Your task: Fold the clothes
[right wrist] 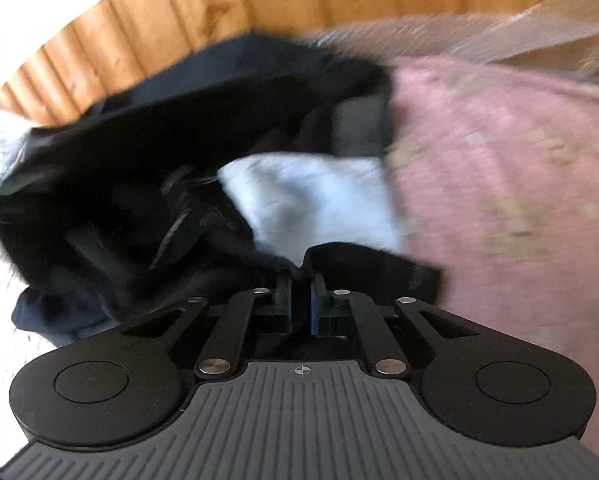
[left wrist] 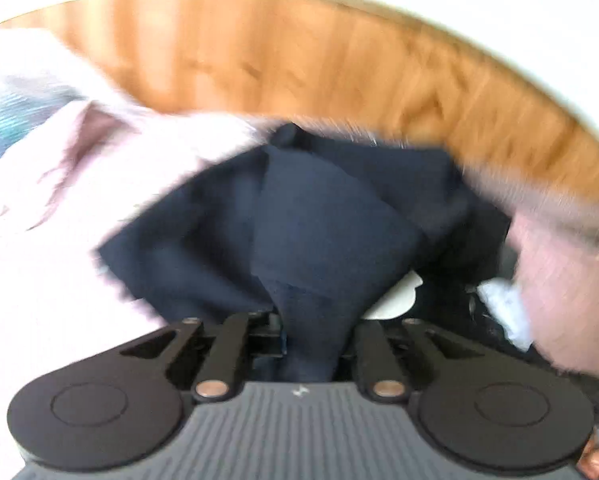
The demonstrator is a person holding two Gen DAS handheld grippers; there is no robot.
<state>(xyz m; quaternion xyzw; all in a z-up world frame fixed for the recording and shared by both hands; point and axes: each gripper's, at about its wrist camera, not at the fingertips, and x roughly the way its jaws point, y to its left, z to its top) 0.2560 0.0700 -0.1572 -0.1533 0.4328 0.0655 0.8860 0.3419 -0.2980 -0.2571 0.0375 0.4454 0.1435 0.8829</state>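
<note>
A dark navy garment (left wrist: pixel 319 216) hangs bunched in front of my left gripper (left wrist: pixel 311 320), whose jaws are shut on a fold of it; the fingertips are hidden by the cloth. In the right wrist view the same dark garment (right wrist: pixel 179 128) lies crumpled ahead, with a white piece of cloth (right wrist: pixel 311 200) showing on it. My right gripper (right wrist: pixel 299 280) is shut on the garment's dark edge. Both views are motion-blurred.
A pink blanket (right wrist: pixel 499 184) covers the surface to the right, and pale pink cloth (left wrist: pixel 59 184) lies at the left. A wooden plank wall (left wrist: pixel 299 60) stands behind. A white tag (left wrist: pixel 399 300) and white cloth (left wrist: pixel 503 308) show beside the garment.
</note>
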